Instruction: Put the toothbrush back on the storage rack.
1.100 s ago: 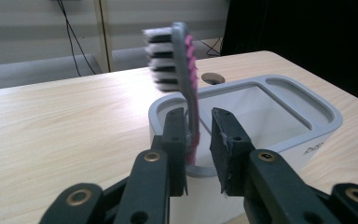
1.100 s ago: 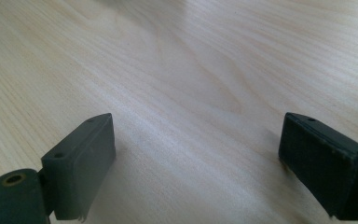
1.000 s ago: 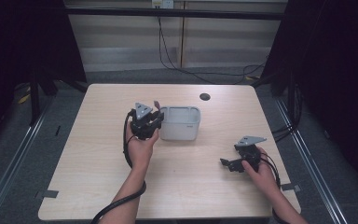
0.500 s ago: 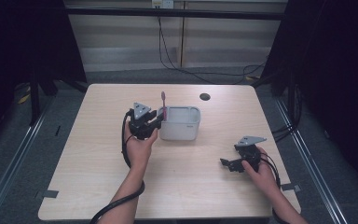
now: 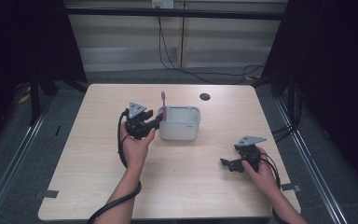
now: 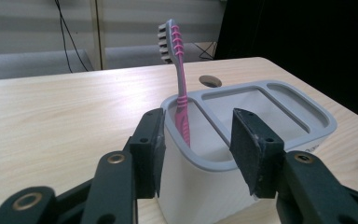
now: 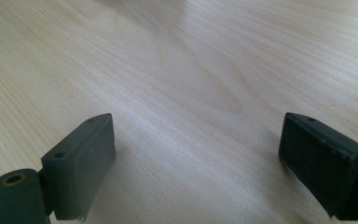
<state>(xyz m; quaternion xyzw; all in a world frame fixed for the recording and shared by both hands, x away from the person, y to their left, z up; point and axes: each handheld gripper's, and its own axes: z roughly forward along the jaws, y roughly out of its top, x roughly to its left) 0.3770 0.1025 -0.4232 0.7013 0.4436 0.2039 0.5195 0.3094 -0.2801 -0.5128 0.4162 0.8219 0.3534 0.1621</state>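
A pink and grey toothbrush [image 5: 163,103] [image 6: 181,93] stands upright, bristles on top, in the near-left corner compartment of a white holder [image 5: 181,125] with a grey rim [image 6: 318,117]. My left gripper [image 5: 157,122] [image 6: 198,149] is level at the holder's left end. Its jaws have just been opening, and its pads [image 6: 153,149] touch neither the handle nor the holder. My right gripper [image 5: 226,163] [image 7: 196,158] lies low over the bare tabletop at the right, open wide with nothing between its jaws.
The holder has two more compartments, both without anything in them. A round dark hole [image 5: 204,96] [image 6: 210,81] sits in the wooden table [image 5: 98,186] behind the holder. Dark curtains and rails border the table.
The toothbrush went from tilted in my left gripper to standing free in the holder. The left jaws opened off it. My right gripper stayed where it was.
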